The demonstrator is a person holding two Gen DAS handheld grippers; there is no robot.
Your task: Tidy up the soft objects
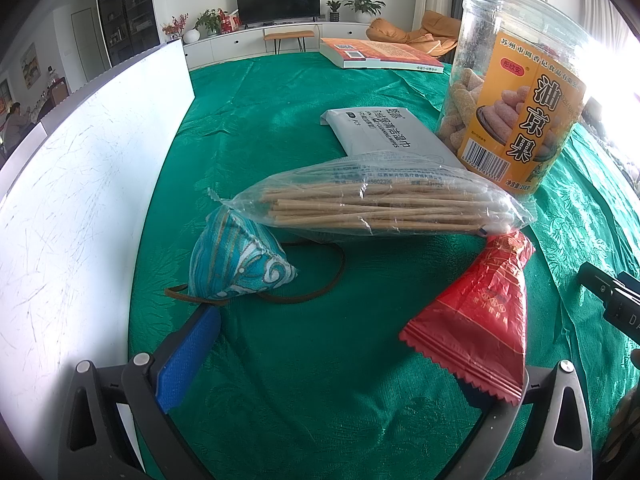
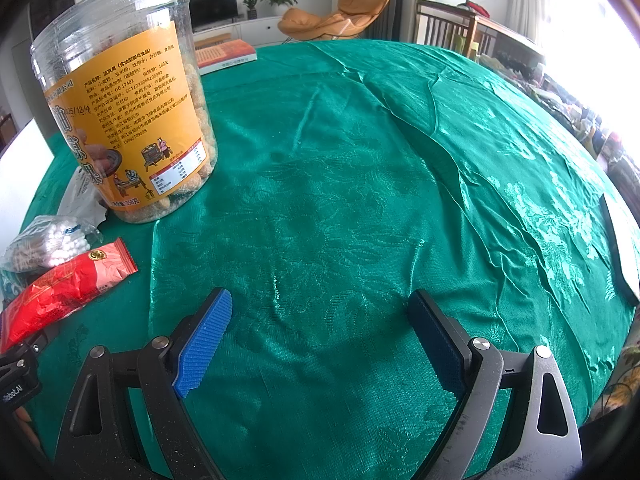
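On the green tablecloth point(image 1: 320, 360) lie a teal patterned fabric pouch point(image 1: 236, 264) with a brown cord, a clear bag of cotton swabs point(image 1: 372, 204), a red snack packet point(image 1: 476, 320) and a grey wipes pack point(image 1: 388, 136). My left gripper point(image 1: 340, 364) is open, low over the cloth. Its left blue pad point(image 1: 188, 356) sits just below the pouch, and the red packet's near end covers its right fingertip. My right gripper point(image 2: 320, 332) is open over bare cloth. The red packet point(image 2: 64, 288) and the swab bag point(image 2: 48, 244) are far to its left.
A tall clear snack jar point(image 1: 516, 92) with an orange label stands right of the wipes, seen also as the jar point(image 2: 124, 100). A white board point(image 1: 80, 200) lines the left side. A book point(image 1: 380, 54) lies at the far edge. A white sheet point(image 2: 628, 248) lies at the right.
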